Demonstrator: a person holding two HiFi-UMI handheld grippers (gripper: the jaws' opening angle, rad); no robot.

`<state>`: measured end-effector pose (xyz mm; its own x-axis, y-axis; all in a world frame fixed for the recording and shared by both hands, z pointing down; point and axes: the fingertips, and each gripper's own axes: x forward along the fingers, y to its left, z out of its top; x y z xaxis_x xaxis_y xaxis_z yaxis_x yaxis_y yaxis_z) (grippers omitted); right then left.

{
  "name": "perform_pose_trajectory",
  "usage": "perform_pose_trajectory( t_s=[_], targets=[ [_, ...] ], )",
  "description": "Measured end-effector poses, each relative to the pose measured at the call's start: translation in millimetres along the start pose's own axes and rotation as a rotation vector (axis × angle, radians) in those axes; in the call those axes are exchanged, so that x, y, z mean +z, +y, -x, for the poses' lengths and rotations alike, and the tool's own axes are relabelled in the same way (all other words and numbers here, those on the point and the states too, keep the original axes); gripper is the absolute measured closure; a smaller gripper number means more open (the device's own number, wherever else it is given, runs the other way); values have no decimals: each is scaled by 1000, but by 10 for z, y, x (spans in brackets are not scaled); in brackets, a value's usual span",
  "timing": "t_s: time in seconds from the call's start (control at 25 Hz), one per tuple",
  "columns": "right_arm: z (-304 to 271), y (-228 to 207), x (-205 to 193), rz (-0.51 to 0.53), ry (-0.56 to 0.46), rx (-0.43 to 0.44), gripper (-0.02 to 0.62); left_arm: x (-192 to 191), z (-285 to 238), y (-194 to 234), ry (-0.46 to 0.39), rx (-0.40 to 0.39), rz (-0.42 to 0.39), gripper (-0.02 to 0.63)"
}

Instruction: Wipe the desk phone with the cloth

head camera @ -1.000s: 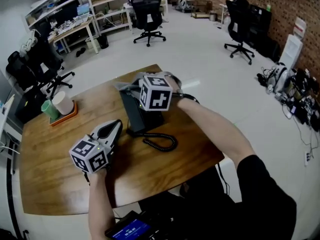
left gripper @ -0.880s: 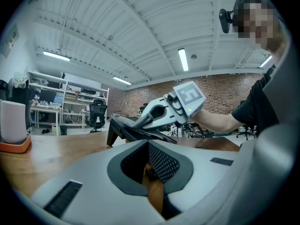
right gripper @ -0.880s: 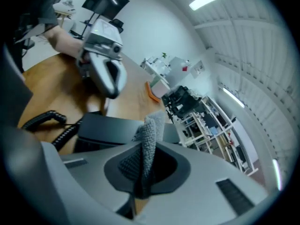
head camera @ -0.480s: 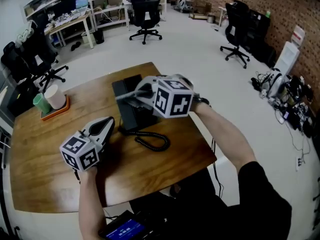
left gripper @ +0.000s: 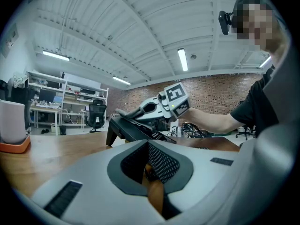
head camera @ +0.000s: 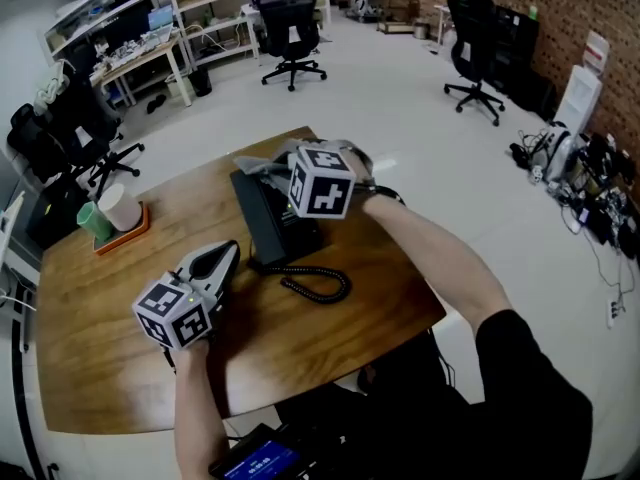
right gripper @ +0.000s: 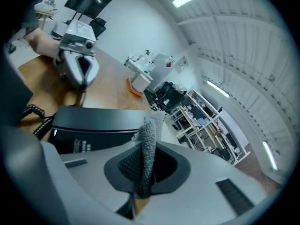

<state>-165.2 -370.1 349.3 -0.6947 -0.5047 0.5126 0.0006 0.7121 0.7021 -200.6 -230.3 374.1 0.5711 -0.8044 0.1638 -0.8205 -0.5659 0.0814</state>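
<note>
The black desk phone (head camera: 268, 220) stands on the wooden desk (head camera: 100, 368), its coiled cord (head camera: 318, 286) trailing toward me. My right gripper (head camera: 262, 168) hovers over the phone's far end, shut on a grey mesh cloth (head camera: 244, 171). In the right gripper view the cloth (right gripper: 149, 142) stands up between the jaws just above the phone's top edge (right gripper: 93, 124). My left gripper (head camera: 232, 252) rests on the desk to the phone's left, shut and holding nothing. Its own view shows the phone (left gripper: 133, 129) ahead with the right gripper (left gripper: 123, 113) above it.
A green cup and a white cup sit on an orange tray (head camera: 116, 220) at the desk's far left. Office chairs (head camera: 290, 23) and shelving stand on the white floor beyond. The desk's right edge (head camera: 400, 268) runs under my right forearm.
The right gripper swung across the phone's far end with the cloth and came back close to its earlier spot. The left gripper stayed on the desk.
</note>
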Motion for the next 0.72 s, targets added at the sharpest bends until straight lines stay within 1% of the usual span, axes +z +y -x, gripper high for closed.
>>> perform_pose_trajectory(
  t_s=[0.32,0.4,0.44,0.48,0.52,0.64,0.68,0.72],
  targets=[
    [576,1132,-81,185,-14,314,571,3,20,33,4,-2,0,614],
    [699,1310,-118,235,-5,398,571,1,22,30,3,-4,2,614],
    [731,1312,-122,243,-7,414,571,0,20,27,3,-4,2,614],
    [727,1228,-107,227,-16,396,571,-1,18,25,3,-5,3,614],
    [688,1059,-78,190,-30,344,571,-3,15,26,3,-6,2,614],
    [460,316,-18,34,-52,98,571,-4,12,32,1,-9,3,614],
    [370,99,-23,-8,-48,30,571,-5,14,32,0,-9,4,614],
    [279,-72,-32,-45,-44,-19,571,-9,19,31,-1,-8,5,614]
  ],
)
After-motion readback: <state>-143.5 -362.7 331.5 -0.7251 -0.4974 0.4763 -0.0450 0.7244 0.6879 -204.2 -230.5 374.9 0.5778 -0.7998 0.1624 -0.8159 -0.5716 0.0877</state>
